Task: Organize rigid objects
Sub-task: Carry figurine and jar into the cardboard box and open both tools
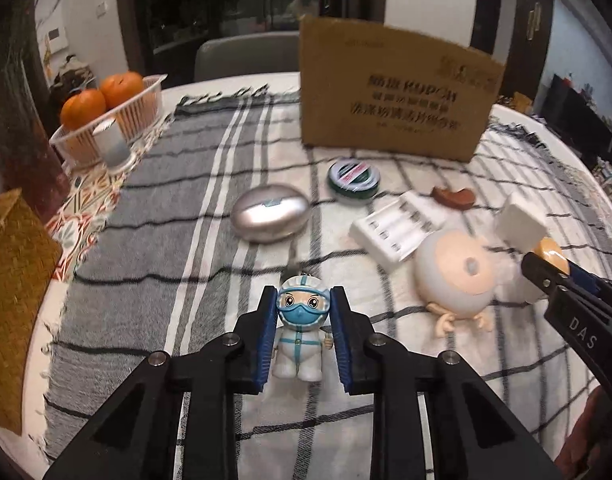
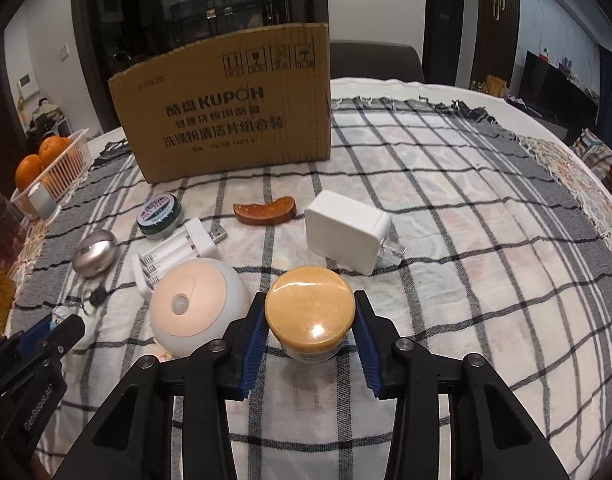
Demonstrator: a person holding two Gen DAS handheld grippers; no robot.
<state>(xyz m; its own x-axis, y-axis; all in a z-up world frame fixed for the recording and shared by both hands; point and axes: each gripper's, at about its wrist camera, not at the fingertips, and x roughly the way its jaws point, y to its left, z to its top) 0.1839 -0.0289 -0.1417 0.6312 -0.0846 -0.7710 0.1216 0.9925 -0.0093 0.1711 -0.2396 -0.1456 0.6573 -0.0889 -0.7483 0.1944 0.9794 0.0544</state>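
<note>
The left gripper [image 1: 302,316] fills the lower middle of its own wrist view, its two black linkage arms running up from the bottom edge to blue-padded fingers [image 1: 266,340] that stand parallel and upright, close against the two sides of what sits between them. In the right wrist view this same gripper shows at the lower left edge, only its tip visible. The right gripper [image 2: 309,322] sits in the lower middle of its own view, blue pads [image 2: 253,344] spread wider and angled slightly outward, pressed to either side of a rounded load. From the left view it enters at the right edge, pointing up-left.
</note>
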